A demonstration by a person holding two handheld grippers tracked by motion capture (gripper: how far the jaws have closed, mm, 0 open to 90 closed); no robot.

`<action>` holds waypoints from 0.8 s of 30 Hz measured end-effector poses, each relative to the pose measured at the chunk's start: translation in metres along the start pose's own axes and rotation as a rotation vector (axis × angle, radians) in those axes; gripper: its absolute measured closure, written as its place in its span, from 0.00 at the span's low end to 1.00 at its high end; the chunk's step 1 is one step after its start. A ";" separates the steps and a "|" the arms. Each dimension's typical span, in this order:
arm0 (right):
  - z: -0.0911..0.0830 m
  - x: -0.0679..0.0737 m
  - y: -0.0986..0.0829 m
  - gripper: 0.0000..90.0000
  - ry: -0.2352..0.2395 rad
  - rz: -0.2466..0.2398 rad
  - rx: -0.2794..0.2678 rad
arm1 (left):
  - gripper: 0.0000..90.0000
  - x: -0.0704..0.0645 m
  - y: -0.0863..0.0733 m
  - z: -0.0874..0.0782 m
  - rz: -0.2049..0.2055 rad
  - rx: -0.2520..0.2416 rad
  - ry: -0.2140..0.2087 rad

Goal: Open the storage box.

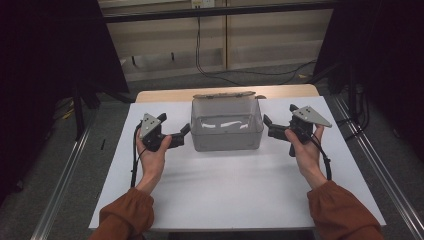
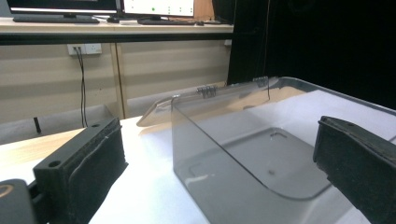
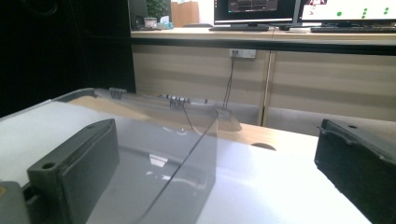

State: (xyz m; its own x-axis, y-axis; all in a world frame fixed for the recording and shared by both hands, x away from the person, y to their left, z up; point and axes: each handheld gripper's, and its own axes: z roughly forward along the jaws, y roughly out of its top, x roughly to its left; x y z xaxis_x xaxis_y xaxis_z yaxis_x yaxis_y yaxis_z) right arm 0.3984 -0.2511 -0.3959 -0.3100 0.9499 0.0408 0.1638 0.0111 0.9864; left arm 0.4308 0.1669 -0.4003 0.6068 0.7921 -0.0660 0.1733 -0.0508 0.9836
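Clear plastic is what you are dealing with: a see-through box (image 1: 227, 124) with thin walls, rounded corners and a hinged lid (image 1: 225, 94) folded back behind it. It stands in the middle of the white table (image 1: 235, 190), nearer the far edge, between your two hands. Judge it light and empty, stiff along the rim but likely to flex in the middle of a wall, and smooth enough to slip between hard pads. Squeeze too hard and the wall may bow or crack. The best holds look like the upper rims of the two end walls, one per side, close to a corner where the plastic is stiffest.

Starting at your left, the left gripper (image 1: 183, 135) points at the box's left end wall, just beside it and not touching. In the left gripper view its jaws stand wide apart with nothing between them, and the near corner of the box (image 2: 173, 100) rises ahead in the gap.

On the far side of the box, the right gripper (image 1: 266, 126) mirrors this: it sits just off the right end wall, jaws spread wide and empty. In the right gripper view the wall's edge (image 3: 205, 135) runs up between them, so a short push forward should bring the rim inside.
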 end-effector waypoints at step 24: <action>-0.071 -0.006 -0.031 0.00 -0.056 -0.037 -0.010 | 0.02 -0.013 -0.025 -0.057 -0.010 -0.017 0.050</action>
State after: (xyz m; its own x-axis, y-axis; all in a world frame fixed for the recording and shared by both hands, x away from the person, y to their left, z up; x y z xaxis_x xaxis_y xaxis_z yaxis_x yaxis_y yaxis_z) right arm 0.3286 -0.2794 -0.4152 -0.2624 0.9650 -0.0041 0.1438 0.0433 0.9887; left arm 0.3747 0.1928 -0.4143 0.5654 0.8221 -0.0676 0.1655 -0.0328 0.9857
